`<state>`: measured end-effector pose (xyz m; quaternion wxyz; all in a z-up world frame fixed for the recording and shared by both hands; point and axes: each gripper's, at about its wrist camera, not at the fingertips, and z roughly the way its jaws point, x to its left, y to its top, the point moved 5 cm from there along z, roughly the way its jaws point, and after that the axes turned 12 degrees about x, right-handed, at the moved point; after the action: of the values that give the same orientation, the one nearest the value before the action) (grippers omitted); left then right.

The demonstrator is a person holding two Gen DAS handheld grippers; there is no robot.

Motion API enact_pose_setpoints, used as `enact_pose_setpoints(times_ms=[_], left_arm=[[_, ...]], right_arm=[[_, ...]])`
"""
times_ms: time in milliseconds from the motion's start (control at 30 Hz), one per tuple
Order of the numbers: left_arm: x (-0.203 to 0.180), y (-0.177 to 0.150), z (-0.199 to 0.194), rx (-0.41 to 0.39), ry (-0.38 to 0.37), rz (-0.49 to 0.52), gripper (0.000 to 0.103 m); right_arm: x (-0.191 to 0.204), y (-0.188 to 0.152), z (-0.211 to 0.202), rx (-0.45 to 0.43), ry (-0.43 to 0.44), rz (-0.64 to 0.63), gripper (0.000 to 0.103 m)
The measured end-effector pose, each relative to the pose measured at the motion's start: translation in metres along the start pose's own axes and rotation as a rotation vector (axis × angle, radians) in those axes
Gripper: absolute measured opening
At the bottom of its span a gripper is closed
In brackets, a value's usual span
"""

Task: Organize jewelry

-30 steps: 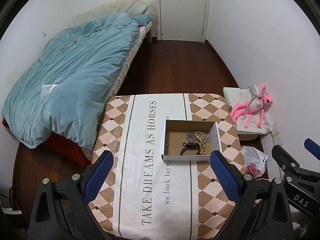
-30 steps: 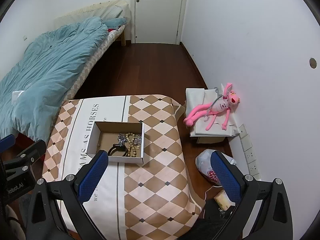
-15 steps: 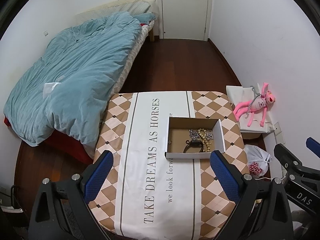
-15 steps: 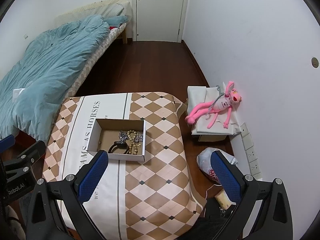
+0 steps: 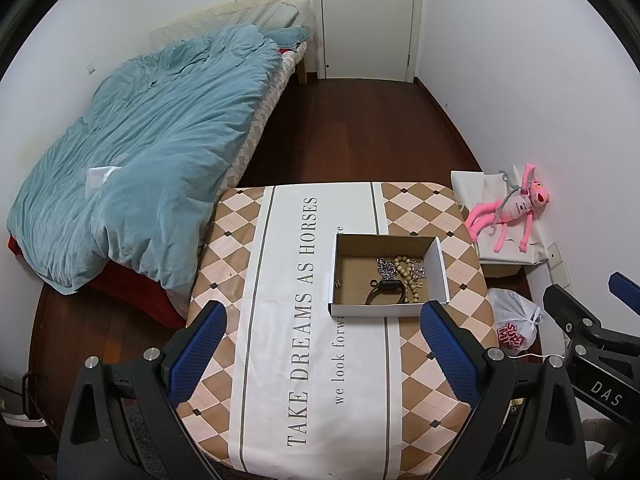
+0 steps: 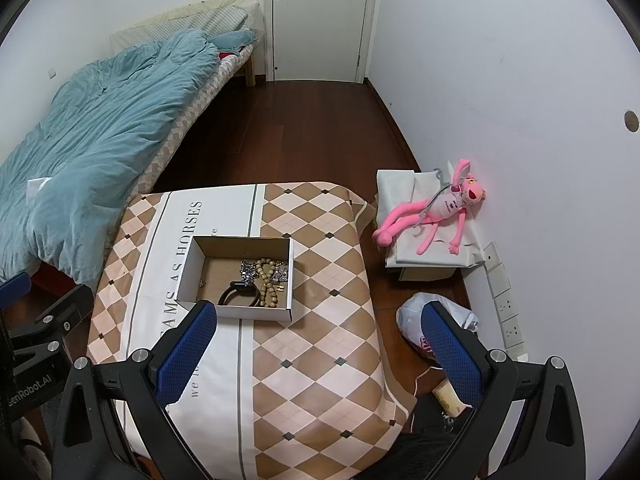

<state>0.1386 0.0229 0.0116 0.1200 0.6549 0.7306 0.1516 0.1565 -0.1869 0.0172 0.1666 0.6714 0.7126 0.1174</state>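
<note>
A shallow cardboard box [image 5: 387, 310] [image 6: 236, 312] sits on the table with the patterned cloth [image 5: 288, 360] [image 6: 312, 320]. Inside it lie a black band [image 5: 384, 290] [image 6: 238, 294], a wooden bead string [image 5: 405, 272] [image 6: 267, 280] and silver chain pieces [image 5: 385, 267] [image 6: 248, 270]. A tiny gold piece [image 5: 339, 283] lies in the box's left part. My left gripper [image 5: 322, 354] hangs open high above the table's near half. My right gripper [image 6: 318, 350] is open too, above the table's right side. Neither holds anything.
A bed with a blue duvet [image 5: 152, 168] [image 6: 88, 132] stands left of the table. A pink plush toy [image 5: 508, 210] [image 6: 436, 210] lies on a white-covered box by the right wall. A white plastic bag [image 5: 514, 322] [image 6: 416, 316] sits on the wooden floor. A shut door [image 5: 366, 20] is at the back.
Both grippers have risen and drawn back a little, so the table and box look smaller and sit lower in view. Both stay open; the jewelry has not moved.
</note>
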Motion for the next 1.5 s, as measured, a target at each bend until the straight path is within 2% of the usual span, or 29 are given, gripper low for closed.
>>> enact_pose_setpoints(times_ms=[1500], left_arm=[[0.0022,0.0012,-0.004,-0.007,0.01,0.002,0.099]], right_arm=[[0.0055,0.003,-0.0008,0.004,0.009,-0.004,0.103]])
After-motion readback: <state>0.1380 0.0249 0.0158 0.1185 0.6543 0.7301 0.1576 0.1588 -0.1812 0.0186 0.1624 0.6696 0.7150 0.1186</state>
